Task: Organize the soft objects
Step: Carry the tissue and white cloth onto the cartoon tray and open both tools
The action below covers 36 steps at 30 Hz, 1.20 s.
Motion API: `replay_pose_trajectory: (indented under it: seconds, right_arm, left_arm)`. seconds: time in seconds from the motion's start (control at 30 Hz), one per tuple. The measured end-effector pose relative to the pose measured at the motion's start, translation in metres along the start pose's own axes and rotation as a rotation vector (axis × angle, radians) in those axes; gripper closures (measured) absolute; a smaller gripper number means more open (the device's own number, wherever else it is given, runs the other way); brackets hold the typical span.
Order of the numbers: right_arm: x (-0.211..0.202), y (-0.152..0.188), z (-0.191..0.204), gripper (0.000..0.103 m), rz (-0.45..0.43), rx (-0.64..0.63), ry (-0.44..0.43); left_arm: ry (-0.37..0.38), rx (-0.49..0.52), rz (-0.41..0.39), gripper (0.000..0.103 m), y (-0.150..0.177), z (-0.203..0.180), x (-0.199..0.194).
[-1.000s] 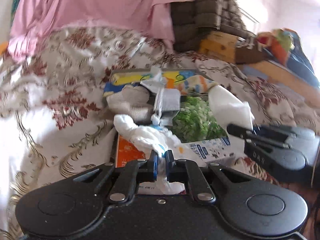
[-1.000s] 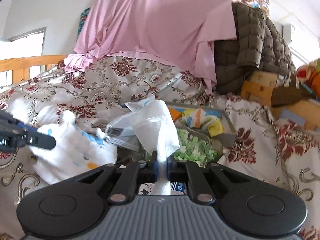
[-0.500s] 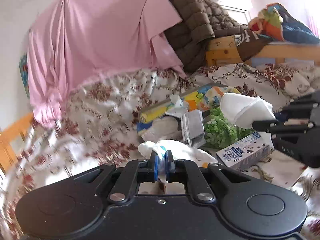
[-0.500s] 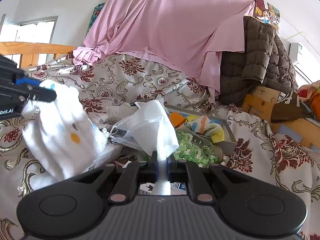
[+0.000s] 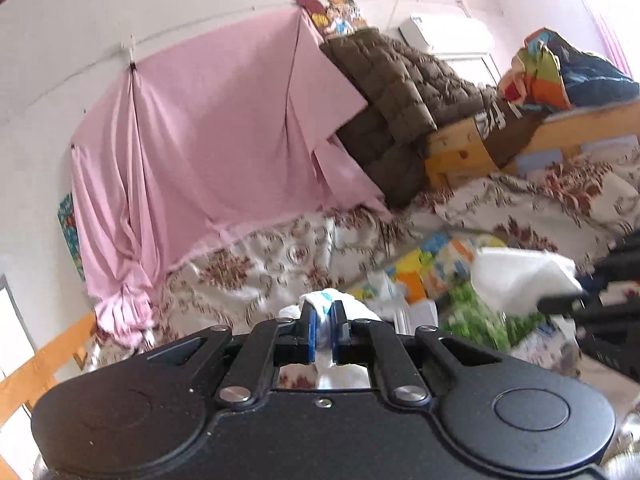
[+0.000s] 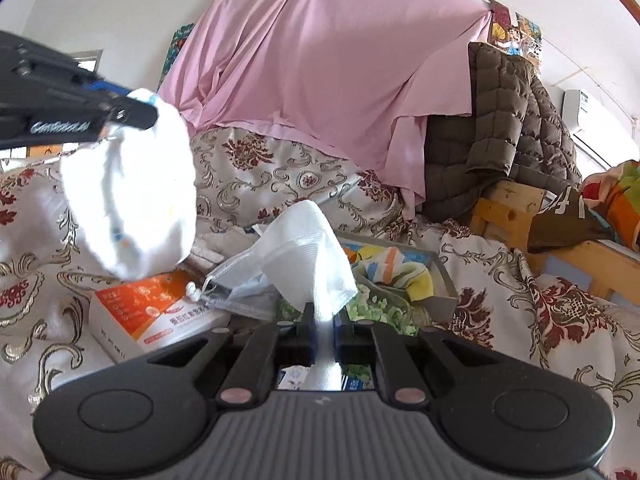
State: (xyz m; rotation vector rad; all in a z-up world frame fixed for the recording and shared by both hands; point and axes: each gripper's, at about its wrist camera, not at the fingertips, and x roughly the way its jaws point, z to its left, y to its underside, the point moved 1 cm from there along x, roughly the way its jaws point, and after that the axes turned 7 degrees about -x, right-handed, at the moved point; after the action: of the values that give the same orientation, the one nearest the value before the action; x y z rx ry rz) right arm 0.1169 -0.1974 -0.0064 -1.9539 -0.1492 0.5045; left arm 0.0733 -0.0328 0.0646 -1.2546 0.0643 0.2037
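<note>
My left gripper (image 5: 323, 322) is shut on a white cloth with small coloured dots (image 5: 325, 300); in the right wrist view that cloth (image 6: 132, 196) hangs from it (image 6: 136, 114) high above the bed at the left. My right gripper (image 6: 322, 326) is shut on a white mesh pouch (image 6: 308, 252), which stands up in front of it; the pouch also shows in the left wrist view (image 5: 520, 276) at the right. Below lies a pile of soft things: a green-speckled bag (image 6: 376, 308), a striped colourful cloth (image 6: 396, 268) and a blue-grey face mask (image 6: 244, 292).
An orange and white box (image 6: 148, 312) lies on the floral bedspread (image 6: 288, 176). A grey tray (image 6: 440, 276) holds the striped cloth. A pink sheet (image 6: 320, 64) and a brown quilted jacket (image 6: 500, 128) hang behind. A wooden bed frame (image 6: 576, 252) stands at the right.
My left gripper has lifted the white dotted cloth well up off the pile and tilted upward. My right gripper has risen slightly with the mesh pouch still in it.
</note>
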Motion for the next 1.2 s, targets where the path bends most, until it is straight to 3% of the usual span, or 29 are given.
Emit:
replay_pose_trajectory:
  seconds: [0.33,0.63,0.8,0.9,1.1,1.2]
  right_arm:
    - [0.04,-0.022,-0.048,0.094,-0.059,0.156,-0.006]
    - [0.121,-0.03,-0.117,0.094,-0.06,0.258,0.004]
    - [0.159,-0.016,-0.151,0.094,-0.016,0.324,-0.007]
    - [0.173,-0.012,-0.164,0.094,0.008,0.303,-0.007]
    - [0.196,-0.012,-0.153,0.094,0.053,0.187,-0.017]
    - [0.205,-0.012,-0.146,0.094,0.081,0.168,-0.022]
  left_arm:
    - [0.007,0.023,-0.089,0.096,-0.048,-0.014,0.036]
    - [0.018,0.03,-0.118,0.096,-0.096,-0.045,0.117]
    - [0.046,0.036,-0.079,0.096,-0.108,-0.076,0.184]
    - [0.046,-0.009,-0.054,0.096,-0.111,-0.089,0.225]
    - [0.039,-0.136,0.045,0.096,-0.095,-0.099,0.281]
    - [0.04,-0.135,0.1,0.096,-0.077,-0.103,0.291]
